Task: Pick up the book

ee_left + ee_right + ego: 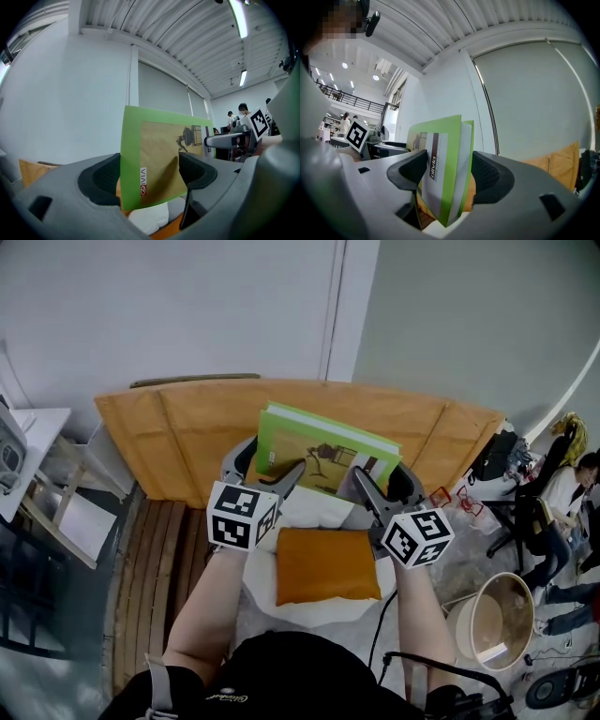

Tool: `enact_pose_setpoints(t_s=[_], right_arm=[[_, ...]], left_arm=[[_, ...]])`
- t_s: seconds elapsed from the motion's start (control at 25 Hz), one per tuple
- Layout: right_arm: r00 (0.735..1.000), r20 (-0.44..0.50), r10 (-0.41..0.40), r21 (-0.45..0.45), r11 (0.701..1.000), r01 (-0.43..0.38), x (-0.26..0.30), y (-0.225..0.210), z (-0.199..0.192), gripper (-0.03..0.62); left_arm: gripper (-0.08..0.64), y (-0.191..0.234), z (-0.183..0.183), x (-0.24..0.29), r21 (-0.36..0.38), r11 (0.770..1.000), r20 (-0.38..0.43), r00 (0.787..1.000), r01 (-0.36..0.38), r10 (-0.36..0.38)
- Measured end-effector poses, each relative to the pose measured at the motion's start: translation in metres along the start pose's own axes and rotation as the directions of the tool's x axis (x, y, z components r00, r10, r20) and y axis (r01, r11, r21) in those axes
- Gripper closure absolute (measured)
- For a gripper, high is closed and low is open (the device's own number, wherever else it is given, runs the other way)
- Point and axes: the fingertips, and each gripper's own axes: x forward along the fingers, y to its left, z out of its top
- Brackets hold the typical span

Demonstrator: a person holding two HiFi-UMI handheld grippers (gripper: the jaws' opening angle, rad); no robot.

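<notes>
The book (323, 451) has a green cover with a brown picture and is held up in the air, tilted, above a white pillow (314, 510). My left gripper (269, 465) is shut on its lower left corner, and my right gripper (384, 482) is shut on its lower right corner. In the left gripper view the book (157, 159) stands between the left gripper (150, 177) pads, cover toward the camera. In the right gripper view the book (443, 168) shows its page edge, pinched between the pads of the right gripper (446, 176).
An orange cushion (328, 565) lies on the white pillow below my hands. A tan padded mat (183, 427) leans against the wall behind. Wooden slats (150, 559) run at left, a round tub (497, 620) stands at right, and a seated person (570, 491) is at far right.
</notes>
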Motion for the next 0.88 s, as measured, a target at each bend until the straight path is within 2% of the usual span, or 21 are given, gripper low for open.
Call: enact_pose_setpoints(t_s=[0.88], right_arm=[[1.000, -0.012, -0.006, 0.020, 1.000, 0.006, 0.0095, -0.0071, -0.0085, 0.310]], left_arm=[[0.164, 0.0054, -0.0022, 0.0091, 0.010, 1.000, -0.012, 1.000, 0.003, -0.003]])
